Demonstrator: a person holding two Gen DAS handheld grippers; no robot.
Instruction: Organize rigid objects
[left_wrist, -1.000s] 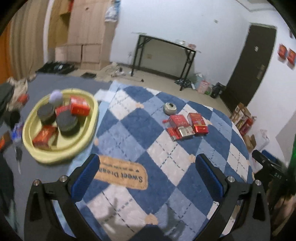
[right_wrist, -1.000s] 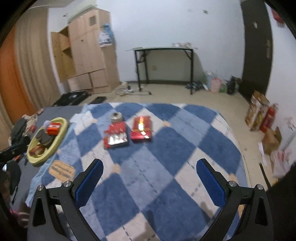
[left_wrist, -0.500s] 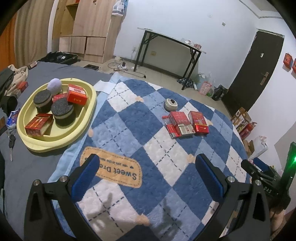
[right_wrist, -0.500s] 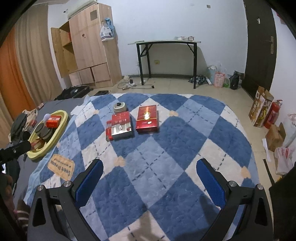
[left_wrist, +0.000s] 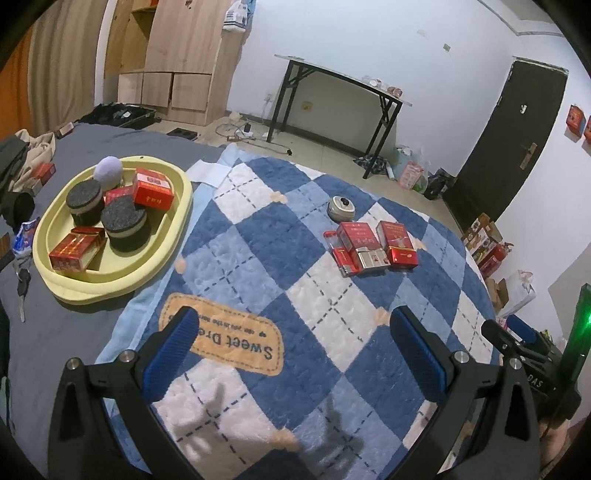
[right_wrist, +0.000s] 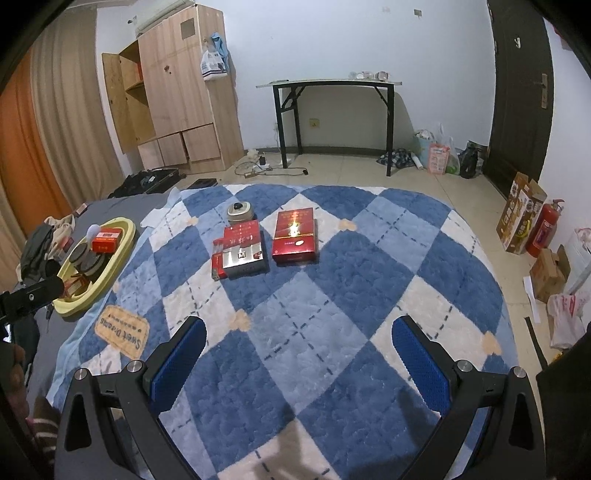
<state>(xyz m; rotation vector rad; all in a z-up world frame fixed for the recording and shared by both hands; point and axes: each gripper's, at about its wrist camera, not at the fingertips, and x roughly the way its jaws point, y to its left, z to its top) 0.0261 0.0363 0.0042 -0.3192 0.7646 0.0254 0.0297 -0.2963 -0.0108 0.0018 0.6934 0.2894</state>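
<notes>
Both the left gripper (left_wrist: 295, 343) and right gripper (right_wrist: 299, 350) hover spread apart and empty. The stacked glossy red cardboard boxes (right_wrist: 242, 253), seemingly overlapping, could slide apart if pinched carelessly.

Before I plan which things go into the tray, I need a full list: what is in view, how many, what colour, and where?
Tray: one, pale yellow, left of the rug on the grey cover.
Round sponge pads: two, black over white, in the tray.
Red boxes in tray: at least three.
Soft ball: one, lilac, at the tray's far rim.
Rug: one, blue and white checks.
Red boxes on rug: a cluster mid-rug, one lying apart on the right; exact count unclear.
Round tin: one, grey, behind the cluster.
Keys: dark, left of the tray.
Left claw: blue pads, open, empty.
Right claw: blue pads, open, empty.
</notes>
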